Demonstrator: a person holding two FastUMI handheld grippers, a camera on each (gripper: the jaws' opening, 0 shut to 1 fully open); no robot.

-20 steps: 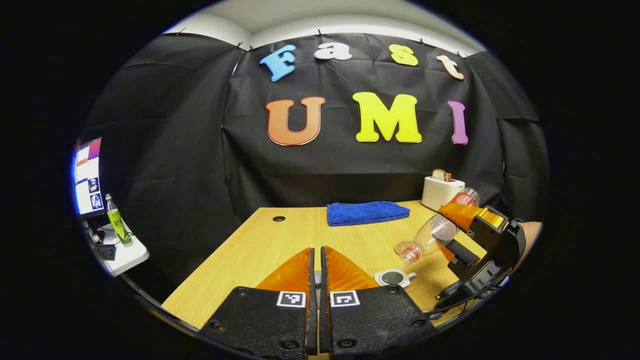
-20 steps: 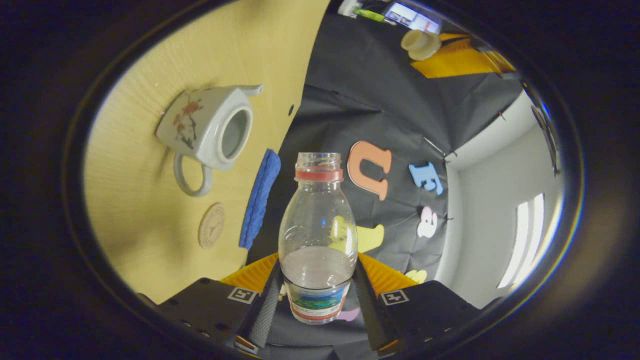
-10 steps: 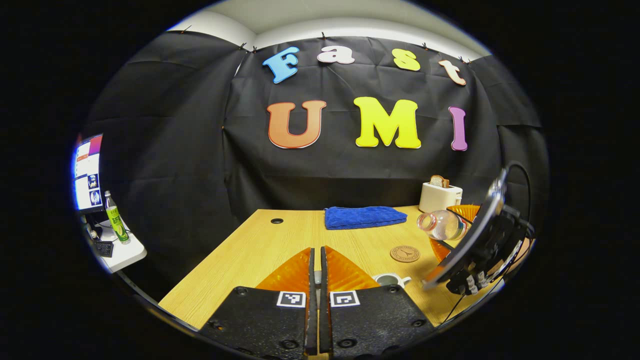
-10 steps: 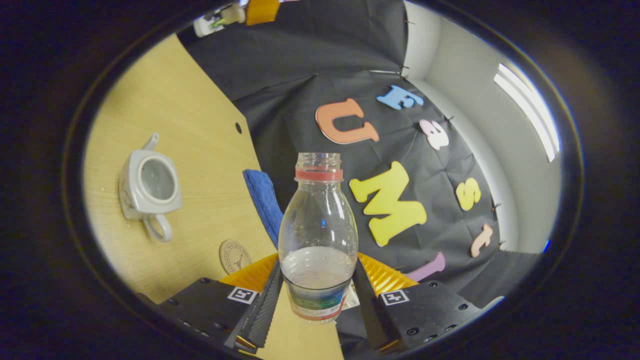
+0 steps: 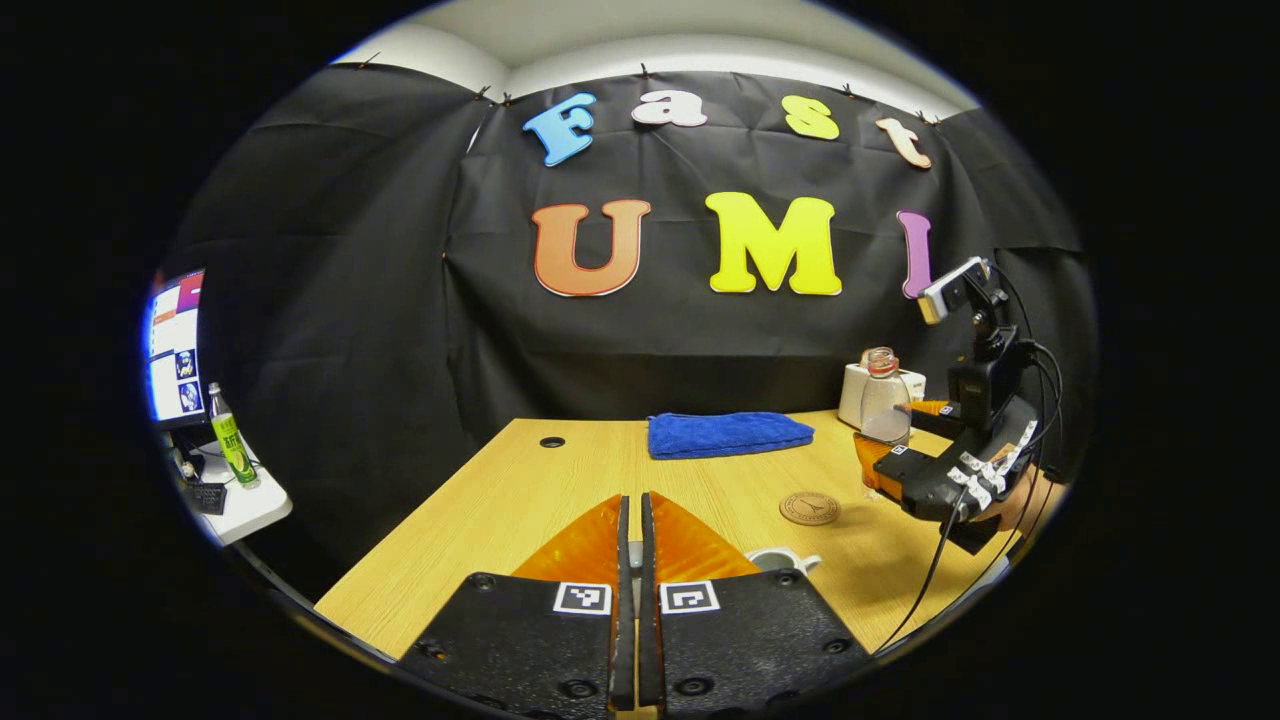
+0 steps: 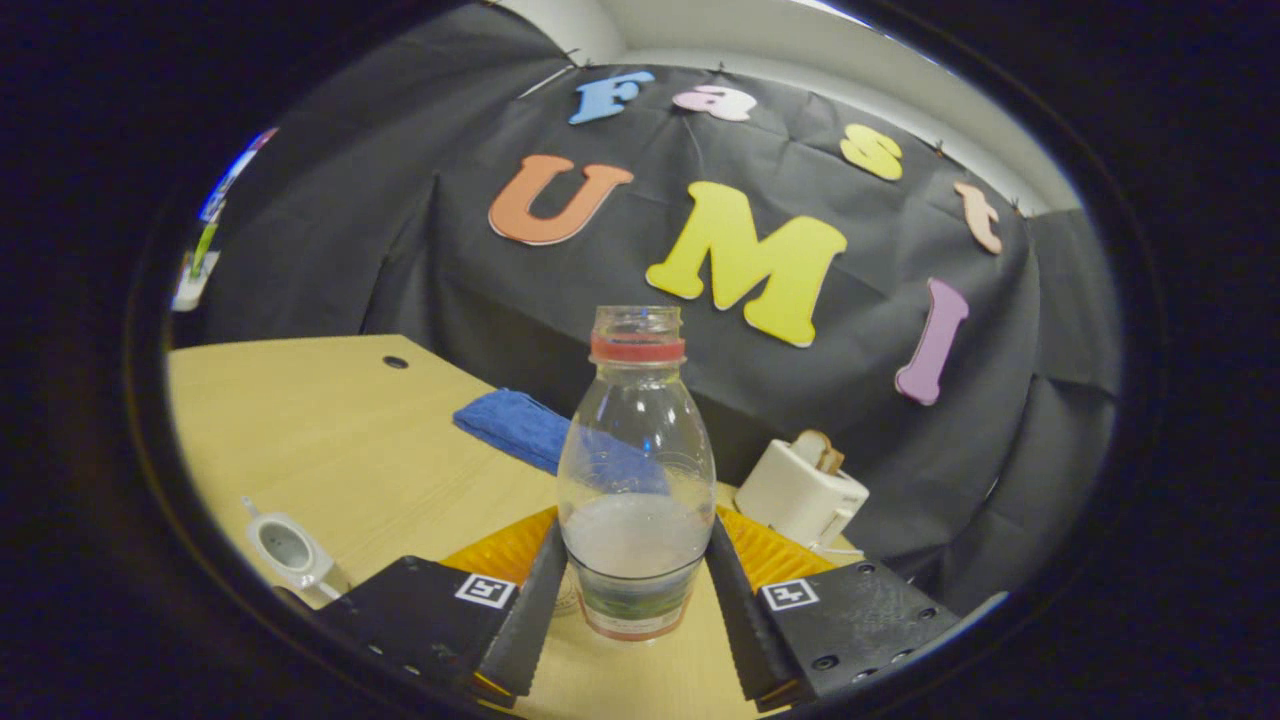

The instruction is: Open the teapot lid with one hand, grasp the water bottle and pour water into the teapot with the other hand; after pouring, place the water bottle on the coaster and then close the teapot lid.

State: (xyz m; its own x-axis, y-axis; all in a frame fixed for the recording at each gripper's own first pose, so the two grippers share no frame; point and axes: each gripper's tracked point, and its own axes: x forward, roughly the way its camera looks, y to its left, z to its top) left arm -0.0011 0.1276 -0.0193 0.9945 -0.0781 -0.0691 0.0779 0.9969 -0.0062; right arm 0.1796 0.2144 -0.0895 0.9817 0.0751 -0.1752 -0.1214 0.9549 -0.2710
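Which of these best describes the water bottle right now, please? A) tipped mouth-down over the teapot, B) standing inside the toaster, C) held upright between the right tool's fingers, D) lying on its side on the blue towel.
C: the water bottle stands upright, mouth up, gripped between the right tool fingers.

Two hand-held grippers, one closed tight, one clamped on the water bottle

The left hand-held gripper [image 5: 631, 545] points forward with its fingers pressed nearly together, whatever sits between them too hidden to tell. The right hand-held gripper [image 6: 632, 590] sits level, both fingers pressing the sides of the upright water bottle [image 6: 636, 470], a hand [image 5: 1020, 503] gripping it from behind.
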